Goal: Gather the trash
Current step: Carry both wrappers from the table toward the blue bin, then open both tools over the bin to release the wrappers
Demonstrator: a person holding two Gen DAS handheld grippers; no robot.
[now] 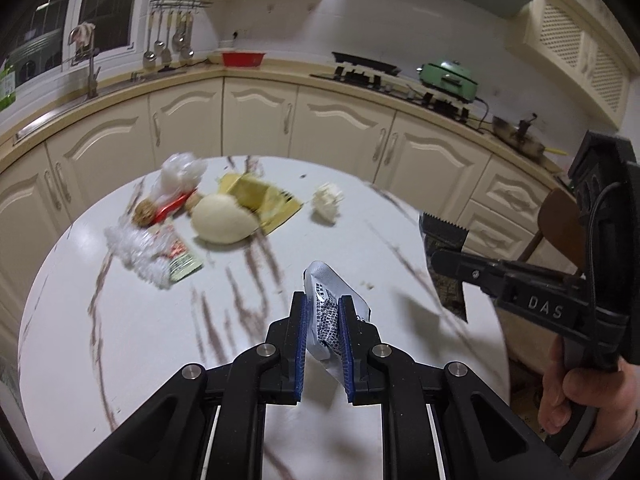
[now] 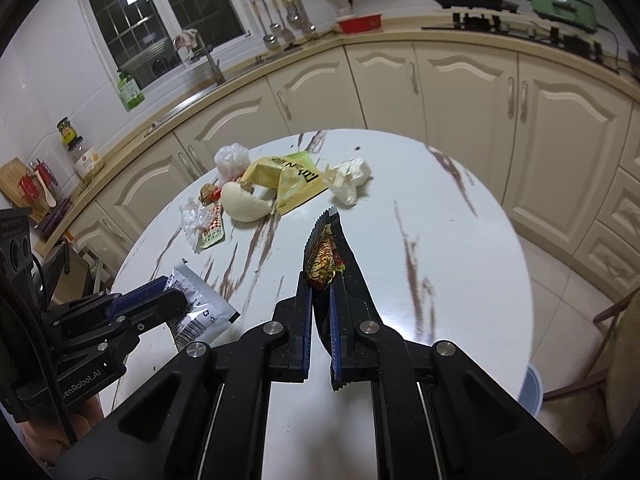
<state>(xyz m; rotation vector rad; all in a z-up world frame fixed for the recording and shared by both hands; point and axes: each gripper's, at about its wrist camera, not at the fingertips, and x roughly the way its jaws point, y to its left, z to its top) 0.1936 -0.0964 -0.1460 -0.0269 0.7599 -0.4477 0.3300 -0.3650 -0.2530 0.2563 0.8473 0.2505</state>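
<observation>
Crinkled white printed sachet point(image 1: 328, 312) pinched in left gripper point(image 1: 323, 300), black serrated foil wrapper point(image 2: 326, 264) clamped in right gripper point(image 2: 320, 280)

The near half of the table point(image 2: 440, 280) lies bare — room to pass. Farther back, clutter blocks: a bun point(image 2: 244, 204), yellow wrapper point(image 2: 296, 184), crumpled tissue point(image 2: 350, 180).

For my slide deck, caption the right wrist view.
Right claw pinches a dark snack wrapper above the littered round table.
</observation>
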